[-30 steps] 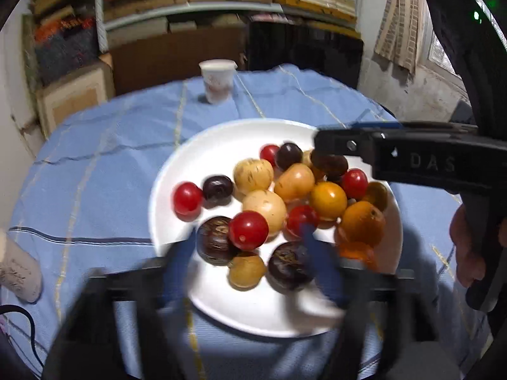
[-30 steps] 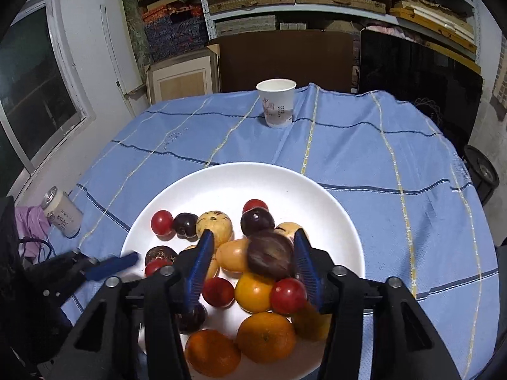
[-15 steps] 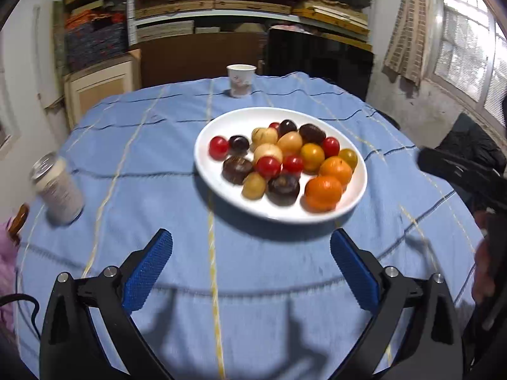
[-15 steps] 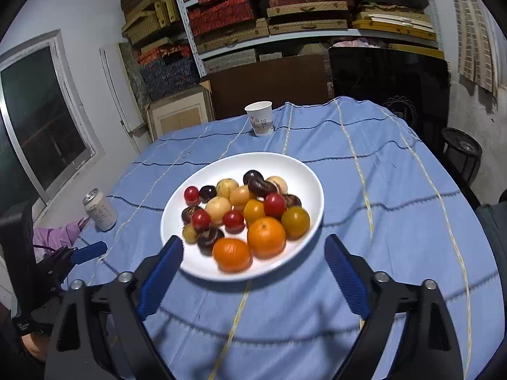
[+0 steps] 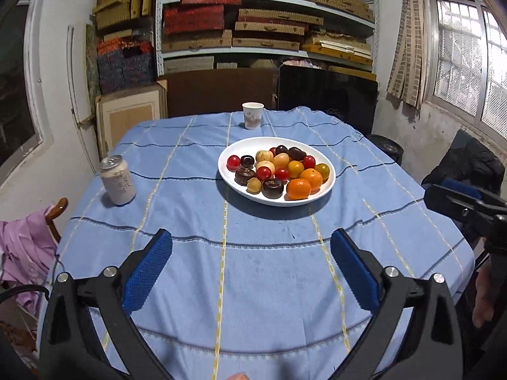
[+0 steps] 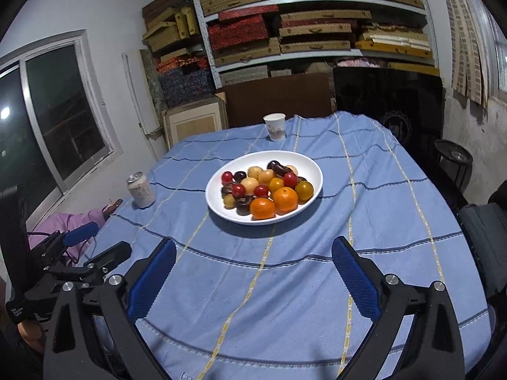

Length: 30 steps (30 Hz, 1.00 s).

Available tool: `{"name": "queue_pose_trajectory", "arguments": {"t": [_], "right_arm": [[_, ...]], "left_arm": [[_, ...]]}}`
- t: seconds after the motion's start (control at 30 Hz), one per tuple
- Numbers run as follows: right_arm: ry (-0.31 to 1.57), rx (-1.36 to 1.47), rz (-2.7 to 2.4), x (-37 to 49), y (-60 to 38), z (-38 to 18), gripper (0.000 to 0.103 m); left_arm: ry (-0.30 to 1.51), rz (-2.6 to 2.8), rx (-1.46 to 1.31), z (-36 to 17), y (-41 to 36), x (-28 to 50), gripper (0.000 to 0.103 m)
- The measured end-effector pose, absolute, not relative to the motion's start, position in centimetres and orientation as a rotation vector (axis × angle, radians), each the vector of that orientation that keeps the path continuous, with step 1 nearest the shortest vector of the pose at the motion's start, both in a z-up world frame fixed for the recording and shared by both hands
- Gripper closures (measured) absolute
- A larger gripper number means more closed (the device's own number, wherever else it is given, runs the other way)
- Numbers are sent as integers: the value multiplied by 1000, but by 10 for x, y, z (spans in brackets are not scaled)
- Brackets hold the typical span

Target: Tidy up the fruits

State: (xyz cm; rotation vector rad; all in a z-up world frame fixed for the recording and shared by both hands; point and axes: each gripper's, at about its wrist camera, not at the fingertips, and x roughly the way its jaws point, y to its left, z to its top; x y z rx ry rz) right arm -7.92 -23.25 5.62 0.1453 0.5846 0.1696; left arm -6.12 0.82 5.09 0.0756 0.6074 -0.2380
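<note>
A white plate [image 5: 329,171] stands in the middle of the blue tablecloth, also in the right wrist view [image 6: 312,166]. It holds several fruits: oranges [image 5: 298,188] [image 6: 262,208], red tomatoes [image 5: 233,162] [image 6: 227,177], dark round fruits [image 5: 272,188] and pale yellow ones [image 5: 264,156]. My left gripper [image 5: 252,267] is open and empty, well back from the plate over the near cloth. My right gripper [image 6: 253,274] is open and empty too, near the table's front edge.
A drink can [image 5: 118,180] [image 6: 141,189] stands left of the plate. A paper cup [image 5: 253,115] [image 6: 275,126] stands at the far edge. Purple cloth on a chair [image 5: 22,243] lies off the left side. Shelves with boxes are behind.
Both grippers have pulled far back from the plate and opened wide. The right gripper was over a dark fruit on the plate; that fruit now lies on the plate.
</note>
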Motion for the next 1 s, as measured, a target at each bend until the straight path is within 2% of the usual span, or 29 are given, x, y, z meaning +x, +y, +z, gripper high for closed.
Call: {"name": "queue_pose_trajectory", "arguments": {"t": [0.4,1.0], "right_arm": [[566,96,163,-120,-220,69,4],[569,94,160,-124,-221,66,4]], "left_arm": [[593,-220,68,64,9,-101,5],[579,-123,67,65,16,-96,5]]}}
